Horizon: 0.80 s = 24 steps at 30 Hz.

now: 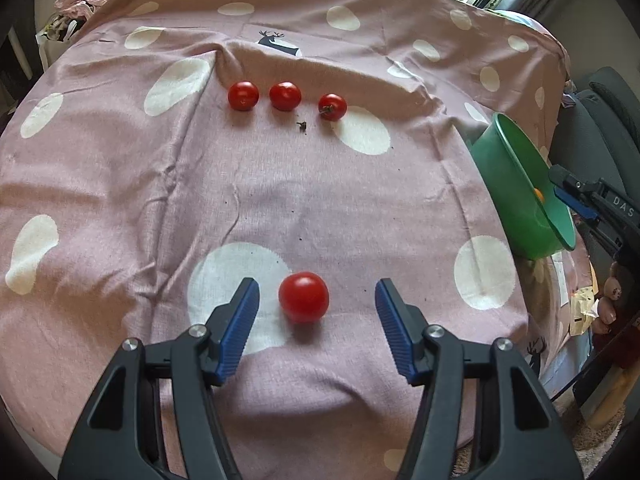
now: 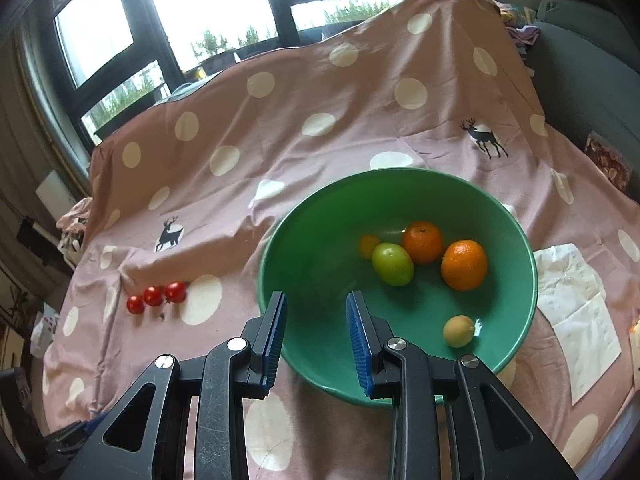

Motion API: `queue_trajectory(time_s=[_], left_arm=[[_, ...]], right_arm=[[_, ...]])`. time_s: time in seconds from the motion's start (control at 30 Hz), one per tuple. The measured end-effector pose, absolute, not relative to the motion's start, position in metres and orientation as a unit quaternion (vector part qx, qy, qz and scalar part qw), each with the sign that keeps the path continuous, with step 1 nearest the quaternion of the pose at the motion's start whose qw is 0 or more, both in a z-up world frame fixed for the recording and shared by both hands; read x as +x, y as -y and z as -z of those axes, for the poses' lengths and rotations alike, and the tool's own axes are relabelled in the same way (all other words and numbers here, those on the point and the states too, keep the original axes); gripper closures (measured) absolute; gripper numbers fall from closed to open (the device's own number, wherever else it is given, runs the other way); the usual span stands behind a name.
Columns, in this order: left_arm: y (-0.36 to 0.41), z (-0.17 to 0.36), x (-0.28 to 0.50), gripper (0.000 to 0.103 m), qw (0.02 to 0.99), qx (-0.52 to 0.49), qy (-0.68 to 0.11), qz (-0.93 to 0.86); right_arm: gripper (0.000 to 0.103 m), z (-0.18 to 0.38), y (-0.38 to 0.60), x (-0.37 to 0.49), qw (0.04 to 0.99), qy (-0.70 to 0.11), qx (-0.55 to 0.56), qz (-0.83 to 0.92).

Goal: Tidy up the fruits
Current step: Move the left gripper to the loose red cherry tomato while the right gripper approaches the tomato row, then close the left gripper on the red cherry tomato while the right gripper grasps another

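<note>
A single cherry tomato [image 1: 303, 297] lies on the pink dotted cloth [image 1: 120, 184], between the blue pads of my left gripper [image 1: 316, 300]. The jaws stand well apart and neither pad touches it. Farther back, three more tomatoes [image 1: 285, 96] sit in a row. A green bowl [image 2: 320, 264] holds two oranges [image 2: 422, 242], a green fruit [image 2: 392, 264] and two small yellow fruits [image 2: 458, 331]. My right gripper [image 2: 316, 320] hovers over the bowl's near rim, its jaws a narrow gap apart and empty. From the right wrist, the tomato row [image 2: 154, 296] lies left of the bowl.
In the left wrist view the bowl [image 1: 516, 184] stands at the cloth's right edge, with the right gripper [image 1: 568, 192] at its rim. White paper napkins [image 2: 576, 312] lie right of the bowl. Windows stand behind the raised cloth, and a grey seat is at the right.
</note>
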<state>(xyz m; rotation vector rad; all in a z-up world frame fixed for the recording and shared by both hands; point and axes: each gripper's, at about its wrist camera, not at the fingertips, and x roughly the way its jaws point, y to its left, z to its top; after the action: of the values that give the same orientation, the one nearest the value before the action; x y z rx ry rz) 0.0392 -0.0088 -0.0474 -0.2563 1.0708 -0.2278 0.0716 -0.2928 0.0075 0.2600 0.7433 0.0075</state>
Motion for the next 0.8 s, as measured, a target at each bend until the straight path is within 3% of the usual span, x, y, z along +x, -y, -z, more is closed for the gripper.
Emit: queue_trajectory(time_s=[0.4,0.57,0.8], left_arm=[[0.006,0.061,0.045,0.061,0.838,-0.124,-0.520,0.114],[0.004,0.061,0.046,0.076,0.840,-0.122,-0.514,0.123],[-0.003,0.064,0.053,0.076,0.836,-0.145,-0.517,0.114]], right_arm=[[0.072,0.000,0.202,0.106,0.882,-0.447,0.095,-0.115],[0.072,0.013,0.149,0.149,0.861,-0.485,0.055,-0.141],[0.072,0.040,0.111,0.197,0.849,-0.513,0.031,-0.121]])
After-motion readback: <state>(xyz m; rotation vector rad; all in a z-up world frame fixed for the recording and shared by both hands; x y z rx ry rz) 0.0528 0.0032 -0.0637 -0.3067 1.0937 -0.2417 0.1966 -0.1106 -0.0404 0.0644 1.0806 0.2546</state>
